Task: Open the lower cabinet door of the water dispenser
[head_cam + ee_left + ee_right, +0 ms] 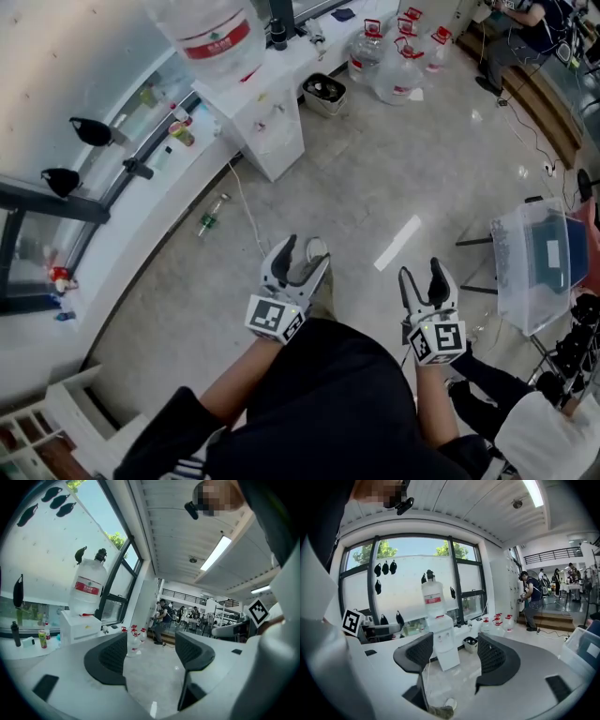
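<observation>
Nearest: person's black top (pixel 319 403), then both grippers just ahead of it. Left gripper (pixel 302 255) and right gripper (pixel 421 275): jaws wide apart, nothing between them. Water dispenser (pixel 270 131) is well apart at 11 o'clock, beside the window ledge (pixel 131 234). Its lower cabinet door (pixel 449 657) looks shut and untouched. Full water bottle (pixel 211 36) sits on top.

Risks:
- White cable (pixel 249 204) trails over the floor at the dispenser's 6 o'clock, green bottle (pixel 210 221) at 7. Either could trip or snag on approach.
- A hard yank on the door could rock the top-heavy unit.
</observation>
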A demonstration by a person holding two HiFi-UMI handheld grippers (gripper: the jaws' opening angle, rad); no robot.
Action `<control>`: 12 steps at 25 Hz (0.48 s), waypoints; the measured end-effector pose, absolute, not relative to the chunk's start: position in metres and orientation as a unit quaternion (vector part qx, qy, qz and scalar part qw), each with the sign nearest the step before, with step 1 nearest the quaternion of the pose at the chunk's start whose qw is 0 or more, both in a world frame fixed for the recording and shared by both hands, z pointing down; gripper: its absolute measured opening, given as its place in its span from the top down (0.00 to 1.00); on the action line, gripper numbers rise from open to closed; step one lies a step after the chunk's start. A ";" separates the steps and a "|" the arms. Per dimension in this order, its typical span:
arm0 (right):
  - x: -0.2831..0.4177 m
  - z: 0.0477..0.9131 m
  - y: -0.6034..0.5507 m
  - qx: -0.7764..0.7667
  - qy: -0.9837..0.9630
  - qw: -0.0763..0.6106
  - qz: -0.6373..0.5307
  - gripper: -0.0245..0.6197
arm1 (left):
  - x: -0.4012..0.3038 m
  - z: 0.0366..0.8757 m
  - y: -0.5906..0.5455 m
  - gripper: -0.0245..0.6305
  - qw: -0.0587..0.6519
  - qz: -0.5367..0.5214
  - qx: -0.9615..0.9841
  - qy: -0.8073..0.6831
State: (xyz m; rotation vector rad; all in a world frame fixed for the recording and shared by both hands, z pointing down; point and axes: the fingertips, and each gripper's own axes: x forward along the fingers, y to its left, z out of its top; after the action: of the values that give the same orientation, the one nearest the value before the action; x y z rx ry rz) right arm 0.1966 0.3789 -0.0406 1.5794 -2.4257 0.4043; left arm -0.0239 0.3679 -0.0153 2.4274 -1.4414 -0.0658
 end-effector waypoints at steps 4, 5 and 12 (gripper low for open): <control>0.178 -0.053 0.297 0.533 -0.828 0.109 0.137 0.55 | -0.045 -0.025 0.292 0.51 0.152 -0.026 0.846 -0.511; 0.172 -0.055 0.279 0.530 -0.830 0.110 0.137 0.55 | -0.050 -0.027 0.276 0.51 0.150 -0.028 0.845 -0.513; 0.118 -0.062 0.179 0.502 -0.847 0.120 0.132 0.55 | -0.084 -0.026 0.192 0.51 0.151 -0.039 0.839 -0.521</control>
State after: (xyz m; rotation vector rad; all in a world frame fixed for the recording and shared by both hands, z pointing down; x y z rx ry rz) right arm 0.1178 0.1788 -0.0616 1.4659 -2.4742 0.3868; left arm -0.0836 0.1916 -0.0263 2.4098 -1.4950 -0.1122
